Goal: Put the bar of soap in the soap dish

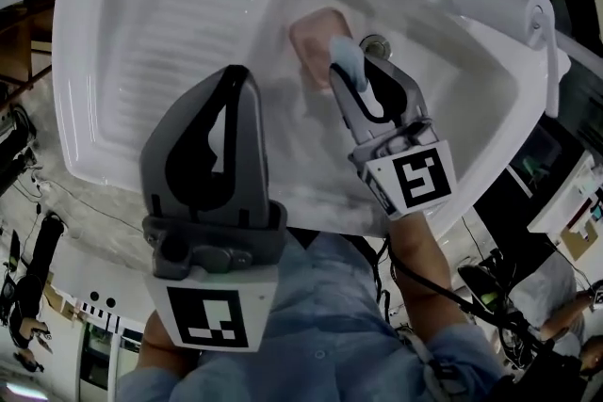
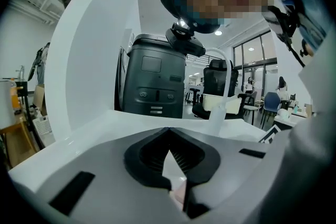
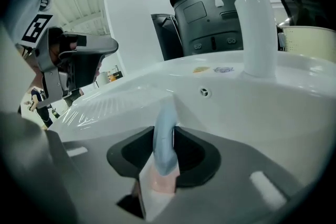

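A light blue bar of soap stands on edge between the jaws of my right gripper, which is shut on it. It hangs just over a pink soap dish lying in the basin of the white sink. In the right gripper view the soap rises between the jaws, with the pink dish showing below it. My left gripper is shut with nothing in it and hovers over the sink's ribbed drainboard. In its own view the left gripper has its tips together.
A white faucet reaches over the sink's back right edge, and it also stands behind the basin in the right gripper view. The drain lies just right of the dish. A dark bin stands beyond the sink.
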A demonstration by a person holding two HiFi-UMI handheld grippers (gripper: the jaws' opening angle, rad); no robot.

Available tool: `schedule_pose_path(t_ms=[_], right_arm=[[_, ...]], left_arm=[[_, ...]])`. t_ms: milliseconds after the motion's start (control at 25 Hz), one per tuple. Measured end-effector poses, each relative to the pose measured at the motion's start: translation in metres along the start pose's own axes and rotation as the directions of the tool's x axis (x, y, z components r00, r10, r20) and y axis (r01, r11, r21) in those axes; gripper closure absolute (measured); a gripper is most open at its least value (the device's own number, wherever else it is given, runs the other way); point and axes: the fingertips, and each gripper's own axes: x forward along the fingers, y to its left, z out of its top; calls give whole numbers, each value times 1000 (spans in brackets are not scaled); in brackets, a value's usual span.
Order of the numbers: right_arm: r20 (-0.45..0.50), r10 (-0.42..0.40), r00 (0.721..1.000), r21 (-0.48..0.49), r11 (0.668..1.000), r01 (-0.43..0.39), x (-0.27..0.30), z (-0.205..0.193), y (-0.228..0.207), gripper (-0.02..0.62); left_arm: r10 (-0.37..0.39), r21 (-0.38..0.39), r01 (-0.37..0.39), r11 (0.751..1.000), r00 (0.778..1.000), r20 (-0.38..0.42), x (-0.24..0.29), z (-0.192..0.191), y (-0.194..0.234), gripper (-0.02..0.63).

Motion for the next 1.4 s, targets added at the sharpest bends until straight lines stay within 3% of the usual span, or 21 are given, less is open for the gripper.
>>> schedule_pose_path(t_ms=[760,1400], right_arm=[[-120,-130,984,-5,991,131,29,-46,-25,479],[-178,-145,973,-34,989,141,49,-49,-26,476]], left_arm=[[-44,-48,42,998,998,-47,18,-24,1,600],[-7,-54,5,999,999,-44,18,-21,8,600]])
